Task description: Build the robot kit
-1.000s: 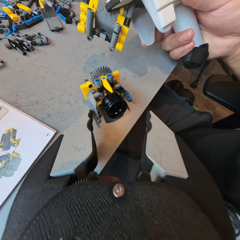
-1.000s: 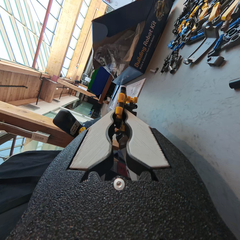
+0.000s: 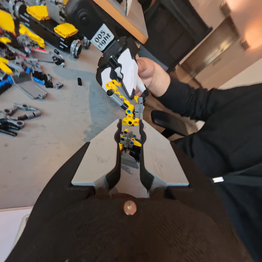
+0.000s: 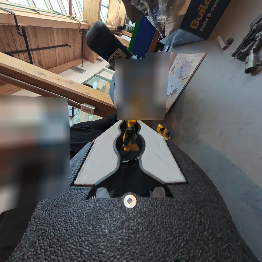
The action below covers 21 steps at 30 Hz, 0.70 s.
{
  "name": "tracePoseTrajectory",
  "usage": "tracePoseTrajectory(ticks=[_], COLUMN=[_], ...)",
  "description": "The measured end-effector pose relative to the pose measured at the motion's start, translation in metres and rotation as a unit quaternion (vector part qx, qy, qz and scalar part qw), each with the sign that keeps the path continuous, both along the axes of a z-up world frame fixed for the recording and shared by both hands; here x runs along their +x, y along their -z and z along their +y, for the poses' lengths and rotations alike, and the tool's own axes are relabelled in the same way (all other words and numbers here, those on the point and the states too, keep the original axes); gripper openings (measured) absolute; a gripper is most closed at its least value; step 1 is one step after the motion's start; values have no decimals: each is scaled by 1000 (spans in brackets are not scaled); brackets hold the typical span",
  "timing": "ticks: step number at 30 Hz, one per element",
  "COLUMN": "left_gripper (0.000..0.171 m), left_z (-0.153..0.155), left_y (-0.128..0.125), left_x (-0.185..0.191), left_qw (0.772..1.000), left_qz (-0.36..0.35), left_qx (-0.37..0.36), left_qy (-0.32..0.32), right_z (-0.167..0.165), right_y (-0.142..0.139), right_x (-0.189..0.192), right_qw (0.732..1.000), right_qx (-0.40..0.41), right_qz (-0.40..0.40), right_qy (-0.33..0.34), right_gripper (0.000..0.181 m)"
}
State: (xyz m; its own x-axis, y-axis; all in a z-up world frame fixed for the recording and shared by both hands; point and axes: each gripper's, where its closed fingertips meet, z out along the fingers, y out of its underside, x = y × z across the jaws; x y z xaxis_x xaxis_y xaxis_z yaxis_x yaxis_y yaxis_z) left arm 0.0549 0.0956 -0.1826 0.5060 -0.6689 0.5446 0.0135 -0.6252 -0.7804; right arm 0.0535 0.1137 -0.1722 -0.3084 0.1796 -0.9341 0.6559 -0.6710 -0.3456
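My left gripper (image 3: 130,123) is shut on a small yellow and grey assembly with a gear and a black wheel (image 3: 129,141), held above the grey table (image 3: 56,148). My right gripper (image 3: 120,83) comes in from the far side, shut on a long yellow and grey beam assembly (image 3: 123,99). The near end of that assembly reaches my left fingertips, just in front of the gear. I cannot tell whether the two touch. In the right wrist view my right gripper (image 4: 129,121) is shut on the yellow assembly (image 4: 129,143). A blurred patch hides what lies beyond its tips.
Loose yellow, grey, black and blue parts (image 3: 28,79) are spread over the far left of the table. A larger yellow and black build (image 3: 42,25) stands at the back. An open booklet (image 4: 182,79) and a dark box (image 4: 198,18) lie farther along. A person's black sleeve (image 3: 212,113) is on the right. My two grippers' fingertips are within a few centimetres of each other.
My left gripper was open over the wheel assembly on the table; it has shut on it and lifted it up to the right gripper's assembly. The right gripper has kept its hold.
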Motion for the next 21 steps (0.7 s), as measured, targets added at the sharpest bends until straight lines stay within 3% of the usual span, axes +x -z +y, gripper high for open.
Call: tracePoseTrajectory(ticks=[1,6,15,21], left_gripper=[22,22,21,21], left_z=[2,13,11,7], left_y=[0,5,3,7], left_x=[-2,-13,-17,-11], left_qw=[999,986,987,988], left_qz=[-26,-117,-112,-113], left_qx=[-23,-101,-51,-45], left_qy=[-12,-64,-103,-95], right_z=[3,13,7,13], right_y=[3,18,26,20], right_x=[-2,-8,9,8], right_qw=[1000,998,986,980], right_qx=[2,28,149,162], right_qz=[-5,-31,-21,-5], right_qy=[8,41,77,113], right_gripper=[14,24,43,36])
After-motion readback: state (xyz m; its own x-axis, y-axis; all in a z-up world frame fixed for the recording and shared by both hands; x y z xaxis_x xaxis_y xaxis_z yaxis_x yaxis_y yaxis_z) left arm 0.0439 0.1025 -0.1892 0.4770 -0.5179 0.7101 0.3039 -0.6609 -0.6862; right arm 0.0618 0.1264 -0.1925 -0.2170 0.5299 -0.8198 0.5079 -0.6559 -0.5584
